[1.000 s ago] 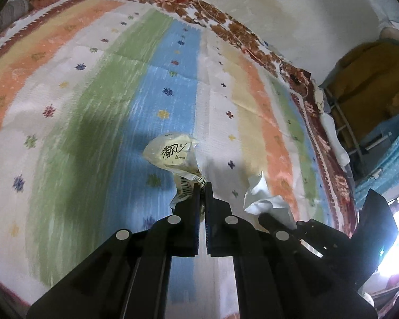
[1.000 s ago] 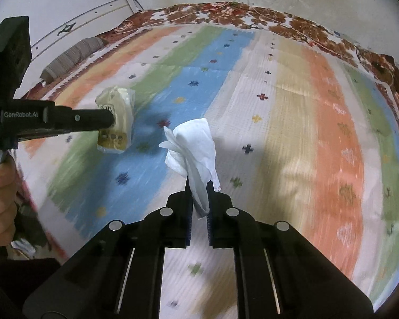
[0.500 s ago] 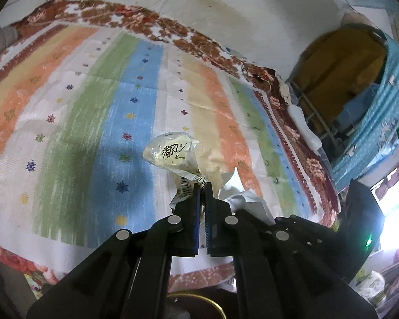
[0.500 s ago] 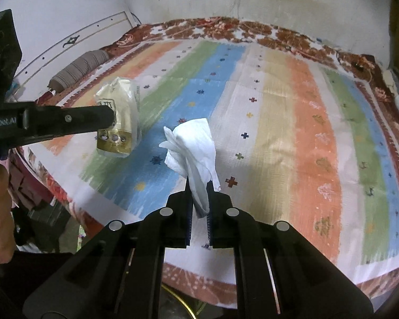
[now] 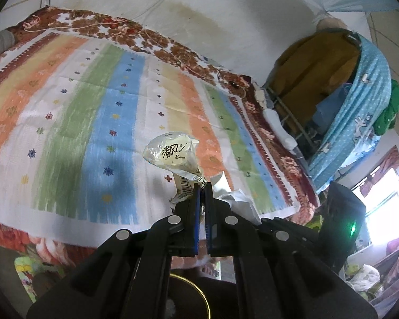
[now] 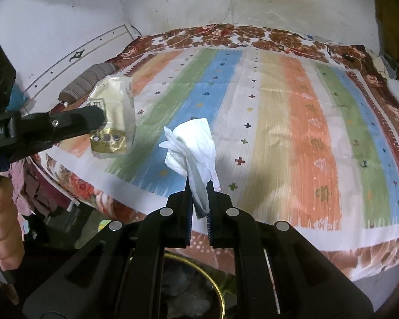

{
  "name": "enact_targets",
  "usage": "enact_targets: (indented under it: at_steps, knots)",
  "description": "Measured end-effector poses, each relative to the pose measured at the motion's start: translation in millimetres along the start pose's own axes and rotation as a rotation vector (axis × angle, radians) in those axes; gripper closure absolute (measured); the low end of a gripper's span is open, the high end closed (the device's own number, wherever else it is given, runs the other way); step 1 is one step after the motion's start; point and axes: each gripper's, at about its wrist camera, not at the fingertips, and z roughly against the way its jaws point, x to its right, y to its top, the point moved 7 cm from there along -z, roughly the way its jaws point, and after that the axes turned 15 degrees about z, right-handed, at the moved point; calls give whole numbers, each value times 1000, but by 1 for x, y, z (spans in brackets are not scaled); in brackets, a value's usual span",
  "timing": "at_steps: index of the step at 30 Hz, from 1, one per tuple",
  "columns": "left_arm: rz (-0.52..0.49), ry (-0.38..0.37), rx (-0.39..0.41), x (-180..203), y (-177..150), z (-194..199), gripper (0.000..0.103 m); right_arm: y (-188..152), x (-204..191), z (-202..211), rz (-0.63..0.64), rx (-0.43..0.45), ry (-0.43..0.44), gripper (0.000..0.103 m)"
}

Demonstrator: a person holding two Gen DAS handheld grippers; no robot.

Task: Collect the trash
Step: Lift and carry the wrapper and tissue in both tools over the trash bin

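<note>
Left wrist view: the wrapper (image 5: 173, 154), a crumpled clear plastic tissue pack with printed lettering, is pinched by its barcoded tail between the closed jaws of the left gripper (image 5: 201, 186), hanging in the air above the near edge of the striped blanket (image 5: 74, 122). It looks nearly weightless, limp and slick, so the gathered tail is the sound place to hold it; the puffed body would likely slide or collapse under the pads. In the right wrist view the tissue (image 6: 192, 146), a wad of soft white paper, is clamped at its twisted lower end by the right gripper (image 6: 199, 183), shut on it, also held clear of the blanket. It should tear before it slips, and a light draught could flap it, though the grip on the bunched part seems secure. The same view shows the left gripper (image 6: 98, 119) off to the side with the wrapper (image 6: 114, 117), and a hand (image 6: 2, 226) on its handle. Below both grippers a dark bin (image 6: 212, 287) with a gold rim shows, with what may be trash inside; it is probably where both pieces go
</note>
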Motion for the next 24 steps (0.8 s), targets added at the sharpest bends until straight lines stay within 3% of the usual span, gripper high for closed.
enact_targets:
  at_steps: [13,24]
  knots:
    - [16,16,-47,-19,-64,34,101,-50,-36,48,-14,23,31,96]
    - [-4,57,-80,-36,-120,42,101,-116,-66,45,-40,-65,69,96]
